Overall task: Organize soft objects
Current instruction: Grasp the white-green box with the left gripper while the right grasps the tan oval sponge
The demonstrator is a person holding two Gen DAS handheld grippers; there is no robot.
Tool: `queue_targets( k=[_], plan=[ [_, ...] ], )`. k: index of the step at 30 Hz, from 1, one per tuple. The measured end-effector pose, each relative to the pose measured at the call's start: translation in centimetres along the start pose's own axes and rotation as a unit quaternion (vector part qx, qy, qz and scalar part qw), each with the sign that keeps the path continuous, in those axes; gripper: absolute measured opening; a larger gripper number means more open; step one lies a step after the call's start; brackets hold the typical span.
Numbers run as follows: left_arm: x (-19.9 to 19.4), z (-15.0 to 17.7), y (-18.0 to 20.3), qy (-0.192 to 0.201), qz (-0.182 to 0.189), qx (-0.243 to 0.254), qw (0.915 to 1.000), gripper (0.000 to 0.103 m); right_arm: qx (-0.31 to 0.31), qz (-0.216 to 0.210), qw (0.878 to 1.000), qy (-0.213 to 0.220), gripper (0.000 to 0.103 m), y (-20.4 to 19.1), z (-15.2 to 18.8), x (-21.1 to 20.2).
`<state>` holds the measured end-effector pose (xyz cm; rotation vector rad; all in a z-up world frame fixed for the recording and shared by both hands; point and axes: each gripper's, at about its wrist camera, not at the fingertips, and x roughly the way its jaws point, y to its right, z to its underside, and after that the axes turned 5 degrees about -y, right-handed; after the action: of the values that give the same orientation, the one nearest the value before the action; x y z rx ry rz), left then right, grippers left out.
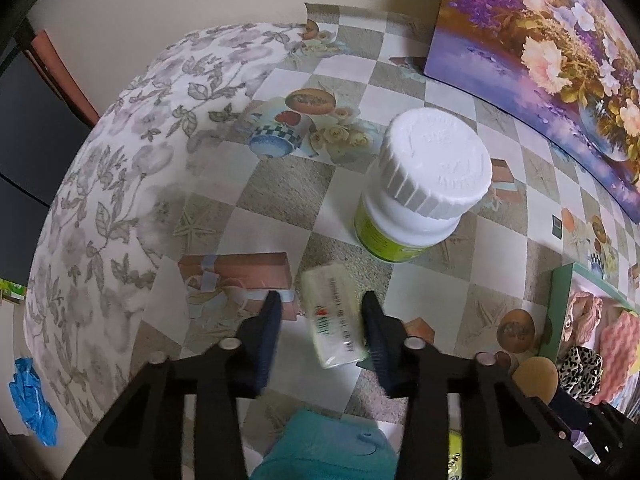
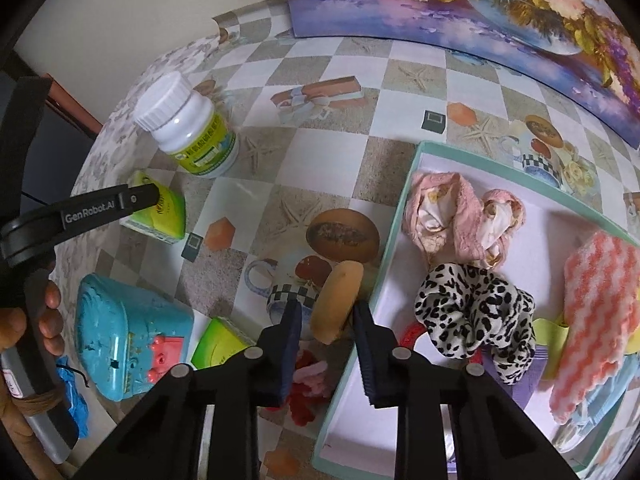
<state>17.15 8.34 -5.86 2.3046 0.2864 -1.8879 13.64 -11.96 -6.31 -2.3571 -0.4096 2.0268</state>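
— Between the near fingers of the right gripper [image 2: 326, 318], what did the observer find?

— A tan round sponge puff [image 2: 336, 306] stood on edge there. The jaws were parted about as wide as the puff and appeared to pinch it lightly, though firm contact could not be confirmed. It hung just outside the rim of the mint-edged box [image 2: 394, 216].

— And how far along did the sorting look?

— Partly done, by her judgement. Inside the box already lay a leopard-print scrunchie [image 2: 472, 316], a pink fabric scrunchie [image 2: 460, 216] and a coral wavy cloth [image 2: 596, 320]. Closer in, a red and pink fluffy piece [image 2: 306, 388] remained on the checked tablecloth [image 2: 312, 152], so at least that and the puff were left.

— What of the left gripper [image 1: 320, 308]?

— Its fingers stood apart around a small cream packet [image 1: 334, 320] printed with red and dark marks. The right-hand finger seemed to touch the packet; the other was clear of it, so she called it unclasped. Beyond it stood a white-capped bottle [image 1: 420, 184], and farther back a flower painting [image 1: 540, 48] leaned at the wall.

— Anything else on the table?

— A teal toy [image 2: 128, 328] and green packets, likely not soft goods.
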Motion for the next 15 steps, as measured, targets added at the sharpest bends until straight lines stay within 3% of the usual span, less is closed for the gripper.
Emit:
queue_targets(
  k=[6,15],
  plan=[
    [0.15,-0.03,0.16,0.004,0.005,0.001,1.0000,0.027,-0.003,-0.003,1.000,-0.004,0.024,0.04,-0.16,0.86],
    [-0.50,-0.03,0.10,0.011,0.002,0.002,0.9999,0.026,0.003,-0.010,1.000,0.003,0.020,0.06,-0.26,0.89]
  ],
)
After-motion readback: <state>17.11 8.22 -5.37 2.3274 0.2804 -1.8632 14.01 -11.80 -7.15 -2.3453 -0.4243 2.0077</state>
